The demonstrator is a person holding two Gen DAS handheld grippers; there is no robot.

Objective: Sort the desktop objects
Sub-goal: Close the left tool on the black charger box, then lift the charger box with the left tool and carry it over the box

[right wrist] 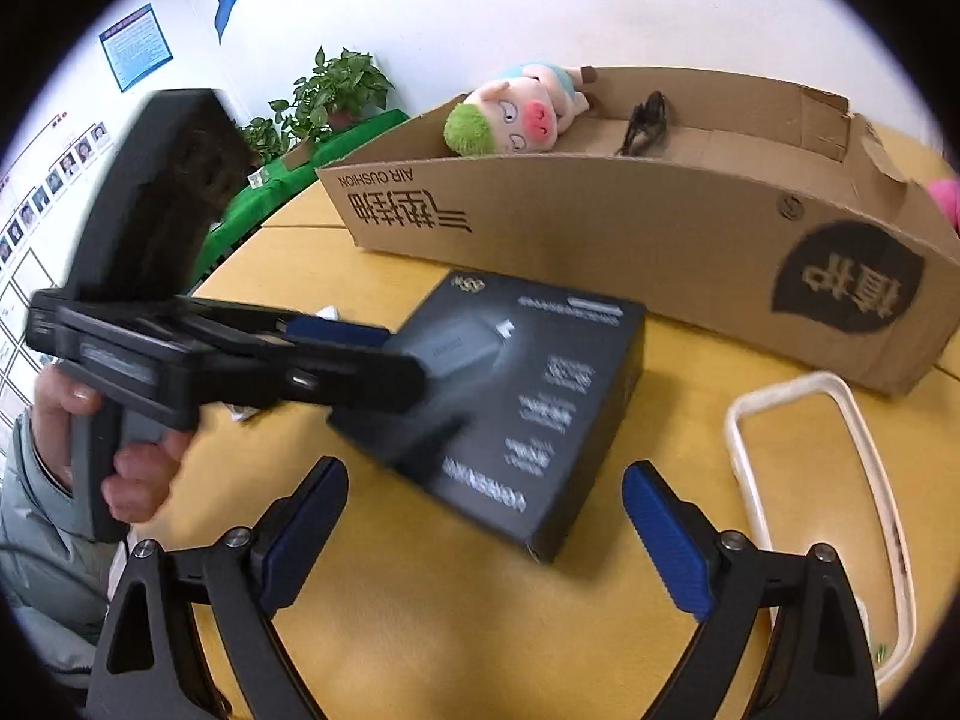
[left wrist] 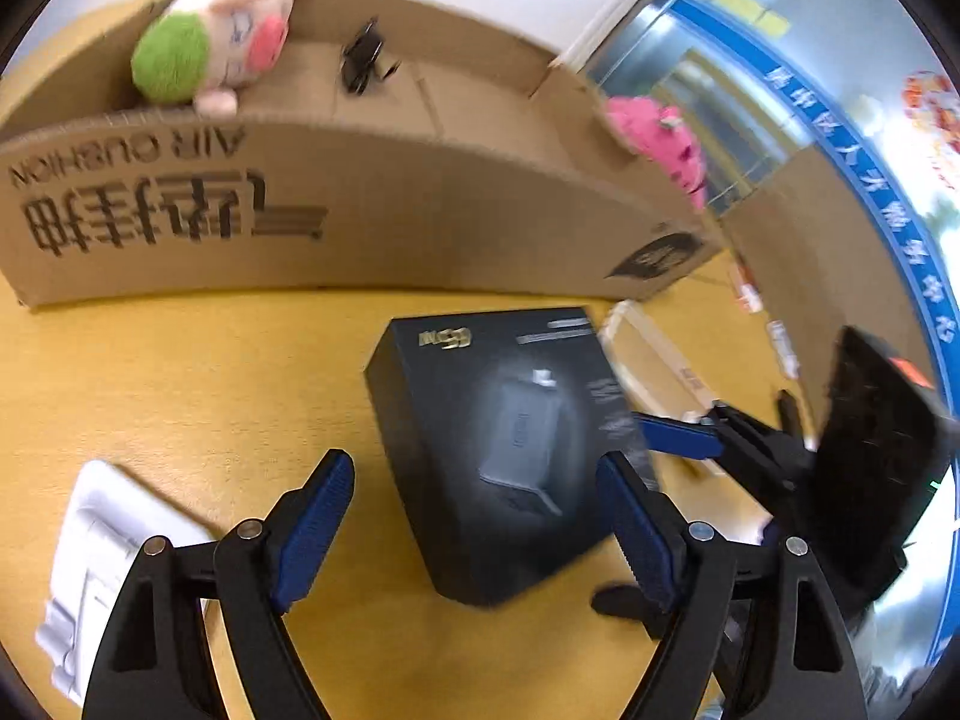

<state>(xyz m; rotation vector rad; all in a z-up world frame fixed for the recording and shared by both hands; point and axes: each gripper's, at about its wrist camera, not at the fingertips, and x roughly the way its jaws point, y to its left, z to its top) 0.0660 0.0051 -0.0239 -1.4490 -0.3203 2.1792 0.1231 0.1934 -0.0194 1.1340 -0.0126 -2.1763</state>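
A black product box (left wrist: 504,450) lies flat on the yellow table (left wrist: 180,372); it also shows in the right wrist view (right wrist: 528,396). My left gripper (left wrist: 474,516) is open, its blue-padded fingers on either side of the box's near end. My right gripper (right wrist: 486,534) is open and empty, just short of the box's near corner. The left gripper shows in the right wrist view (right wrist: 360,354), reaching over the box. A large cardboard box (left wrist: 336,192) behind holds a plush pig (left wrist: 210,42) and a small black object (left wrist: 360,57).
A white phone bumper frame (right wrist: 828,498) lies right of the black box. A white tray-like object (left wrist: 102,546) lies at the left. A pink plush (left wrist: 660,138) sits beyond the carton's right end. Potted plants (right wrist: 336,90) stand by the wall.
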